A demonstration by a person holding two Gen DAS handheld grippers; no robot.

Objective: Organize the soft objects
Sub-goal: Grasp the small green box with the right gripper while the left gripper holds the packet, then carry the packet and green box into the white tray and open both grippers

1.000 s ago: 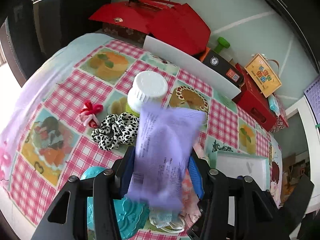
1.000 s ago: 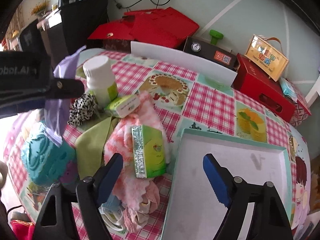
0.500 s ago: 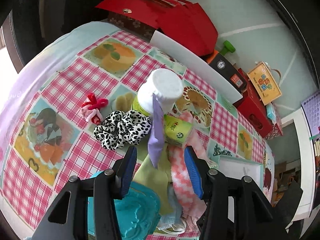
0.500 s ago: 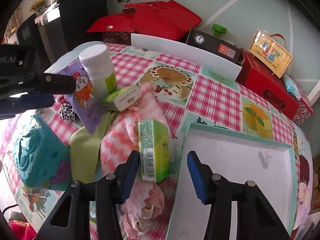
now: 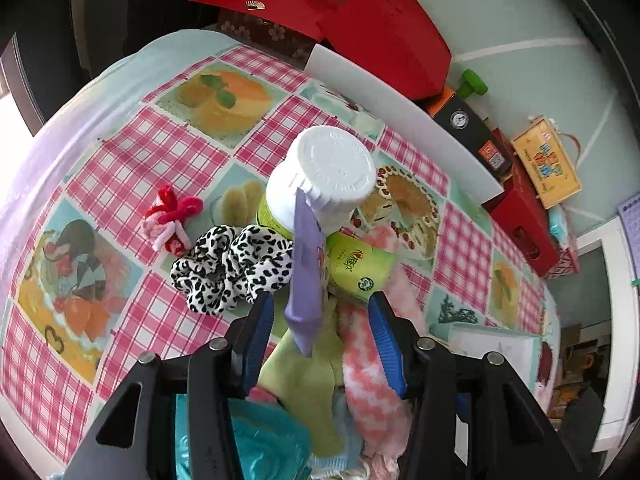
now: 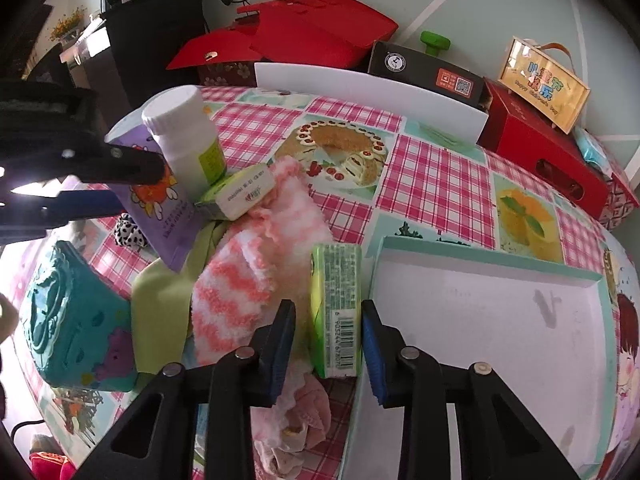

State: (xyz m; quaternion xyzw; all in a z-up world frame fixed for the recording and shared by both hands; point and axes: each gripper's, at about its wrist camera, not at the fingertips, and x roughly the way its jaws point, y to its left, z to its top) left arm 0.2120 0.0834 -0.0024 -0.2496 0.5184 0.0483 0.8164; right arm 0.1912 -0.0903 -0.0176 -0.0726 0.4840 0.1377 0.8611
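Note:
A green tissue pack point(image 6: 336, 304) stands on edge on a pink-and-white fuzzy cloth point(image 6: 248, 272), next to a white tray point(image 6: 480, 256). My right gripper point(image 6: 327, 314) straddles the pack and its jaws are closing. The right pad is at the pack's side and a thin gap shows at the left pad. A purple packet point(image 5: 304, 280) leans edge-on against a white bottle point(image 5: 324, 168). My left gripper point(image 5: 320, 304) is around the packet, jaws closing, with gaps on both sides. In the right wrist view the packet point(image 6: 160, 212) rests against the bottle point(image 6: 184, 140).
A second green pack point(image 5: 356, 268) lies by the bottle. A leopard scrunchie point(image 5: 228, 268) and a red-pink hair tie point(image 5: 168, 220) sit to the left. A lime cloth point(image 6: 160, 304) and a teal pouch point(image 6: 68, 320) lie near the front. Red boxes point(image 6: 320, 36) and a white board point(image 6: 372, 92) line the back.
The right jaws have narrowed around the green pack. The purple packet, held flat in the left jaws a second ago, now stands edge-on, loose between them. The left gripper has come lower.

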